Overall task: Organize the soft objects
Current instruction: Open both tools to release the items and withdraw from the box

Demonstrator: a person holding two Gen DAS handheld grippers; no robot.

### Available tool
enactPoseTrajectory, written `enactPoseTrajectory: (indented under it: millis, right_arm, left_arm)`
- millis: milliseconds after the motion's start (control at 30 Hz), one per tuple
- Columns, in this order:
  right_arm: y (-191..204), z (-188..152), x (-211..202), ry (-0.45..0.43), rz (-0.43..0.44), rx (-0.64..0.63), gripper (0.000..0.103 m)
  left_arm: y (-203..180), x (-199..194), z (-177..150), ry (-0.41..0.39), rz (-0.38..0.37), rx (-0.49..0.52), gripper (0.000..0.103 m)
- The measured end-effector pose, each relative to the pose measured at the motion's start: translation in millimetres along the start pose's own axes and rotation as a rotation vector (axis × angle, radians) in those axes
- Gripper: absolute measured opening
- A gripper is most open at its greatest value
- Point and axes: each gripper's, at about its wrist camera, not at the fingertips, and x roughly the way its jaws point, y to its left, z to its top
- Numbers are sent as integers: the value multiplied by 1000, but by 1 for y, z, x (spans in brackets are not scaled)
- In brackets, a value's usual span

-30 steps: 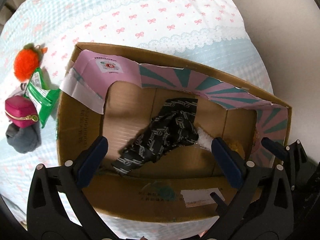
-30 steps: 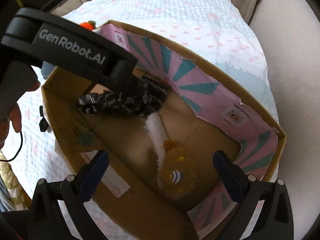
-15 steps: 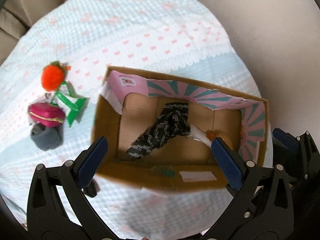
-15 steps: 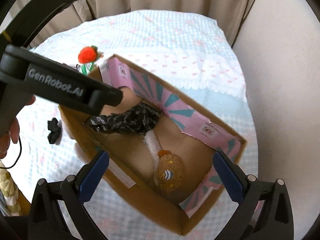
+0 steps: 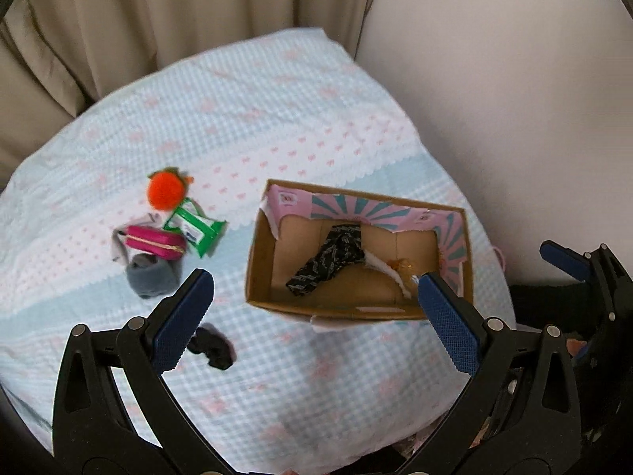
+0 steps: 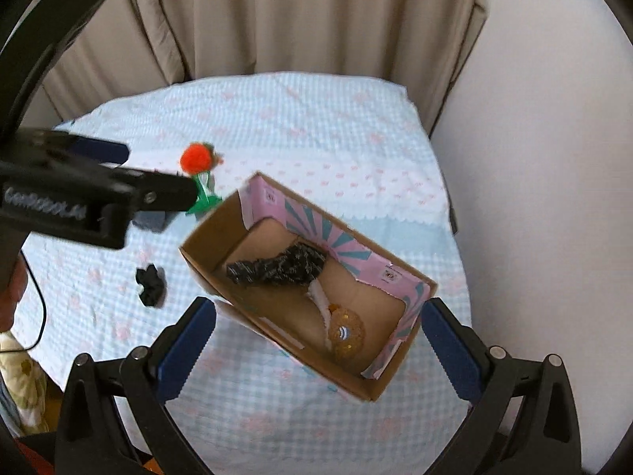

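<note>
An open cardboard box [image 5: 259, 261] [image 6: 205, 261] with a pink and teal lining stands on the table. Inside lie a black patterned cloth [image 5: 332, 259] [image 6: 277, 267] and a fluffy orange toy with a white tail [image 5: 399, 267] [image 6: 346, 332]. Left of the box lie an orange pompom toy [image 5: 166, 190] [image 6: 196, 158], a green wipes pack [image 5: 194, 227], a magenta pouch [image 5: 154, 240], a grey sock [image 5: 152, 277] and a black scrunchie [image 5: 209, 346] [image 6: 150, 285]. My left gripper [image 5: 312, 308] is open and empty, high above the table. My right gripper [image 6: 316, 340] is open and empty above the box.
The table carries a light blue checked cloth with pink bows [image 5: 277, 126]. Beige curtains [image 6: 296, 16] hang behind it and a pale wall [image 5: 514, 79] stands to the right. The left gripper's body [image 6: 79, 202] shows in the right wrist view, over the items on the left.
Both grippers have pulled up and back from the box, so the whole table now shows. The black cloth stays in the box. Both grippers stay open.
</note>
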Motion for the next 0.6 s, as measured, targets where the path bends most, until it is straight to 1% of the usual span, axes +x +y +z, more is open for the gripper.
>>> enactPoseTrajectory:
  millis: [67, 167, 300, 367, 400, 467, 600]
  right_arm:
    - [6, 2, -16, -29, -25, 22, 103]
    - [20, 3, -41, -75, -67, 60, 103]
    - [44, 3, -78, -136, -115, 141, 103]
    - [60, 3, -96, -169, -140, 187, 103]
    - [66, 2, -102, -181, -149, 205, 103]
    - [82, 1, -114, -211, -160, 251, 103]
    - [114, 1, -131, -256, -189, 298, 103]
  left_arm:
    - [8, -24, -7, -45, -9, 7, 103]
    - [24, -62, -19, -119, 2, 16, 103]
    - [50, -104, -38, -182, -17, 26, 103]
    - [70, -127, -51, -216, -2, 28, 103]
    - [77, -133, -55, -227, -5, 27, 103]
    - [102, -151, -67, -256, -4, 15, 103]
    - [149, -174, -84, -291, 14, 8, 103]
